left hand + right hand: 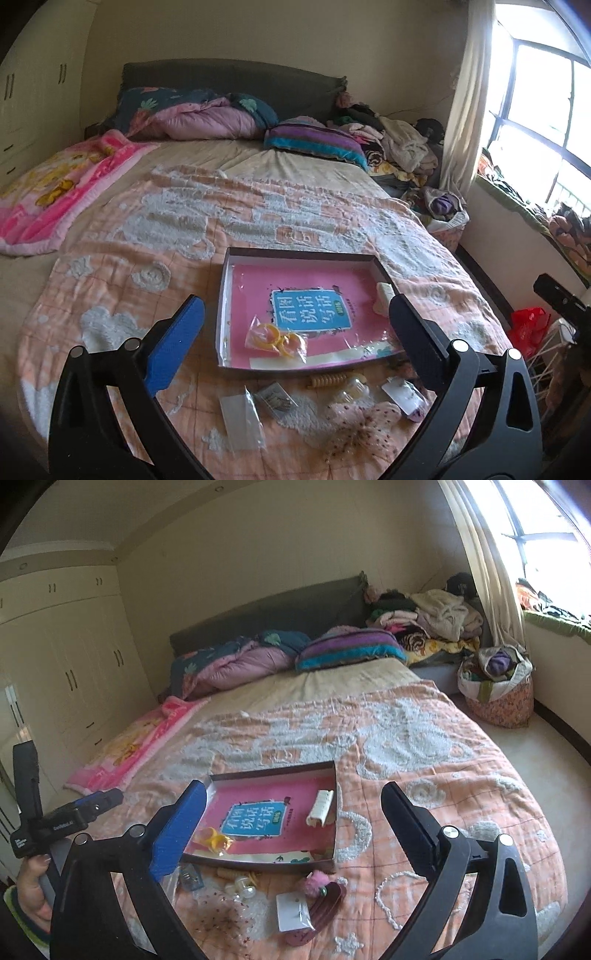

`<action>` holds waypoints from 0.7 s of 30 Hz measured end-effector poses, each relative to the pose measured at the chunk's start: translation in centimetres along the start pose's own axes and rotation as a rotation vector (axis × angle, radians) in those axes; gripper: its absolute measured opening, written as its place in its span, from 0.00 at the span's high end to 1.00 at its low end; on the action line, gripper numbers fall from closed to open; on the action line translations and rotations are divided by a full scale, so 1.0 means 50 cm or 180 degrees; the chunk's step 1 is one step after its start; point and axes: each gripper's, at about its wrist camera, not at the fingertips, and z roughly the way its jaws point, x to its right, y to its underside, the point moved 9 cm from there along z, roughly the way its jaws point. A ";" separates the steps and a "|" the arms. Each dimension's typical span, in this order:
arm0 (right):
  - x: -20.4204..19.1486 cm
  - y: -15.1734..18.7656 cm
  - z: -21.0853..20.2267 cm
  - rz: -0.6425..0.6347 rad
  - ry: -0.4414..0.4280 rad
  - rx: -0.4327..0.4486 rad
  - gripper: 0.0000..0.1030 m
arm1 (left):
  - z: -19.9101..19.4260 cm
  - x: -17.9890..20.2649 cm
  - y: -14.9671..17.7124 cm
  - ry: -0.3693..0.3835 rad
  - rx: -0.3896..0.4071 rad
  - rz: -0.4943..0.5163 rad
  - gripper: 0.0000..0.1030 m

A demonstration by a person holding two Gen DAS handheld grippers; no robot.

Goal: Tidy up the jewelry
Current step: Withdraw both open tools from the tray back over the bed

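A shallow box [236, 254] with a pink book inside lies on the bed; it also shows in the right wrist view [334, 834]. In it lie a bag of yellow bangles [277, 339] [216, 840] and a white clip [384, 295] [320, 806]. In front of the box lie loose pieces: a clear bag [242, 421], a small packet [275, 400], a tan spiral clip [328, 380], a carded item [404, 400] [293, 910], a pink pompom clip [317, 882]. My left gripper [295, 328] is open and empty above the box. My right gripper [293, 812] is open and empty above it too.
The bed has an orange and white quilt [184, 221], a pink blanket [55, 188] at the left, pillows and folded clothes [399, 144] at the head. A cloth bag [496, 686] stands on the floor at the right. The left gripper body [55, 823] shows at the left.
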 end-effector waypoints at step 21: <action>-0.030 0.033 -0.144 -0.0321 0.0082 0.0122 0.08 | -0.066 0.102 0.081 0.0215 -0.0032 0.0284 0.09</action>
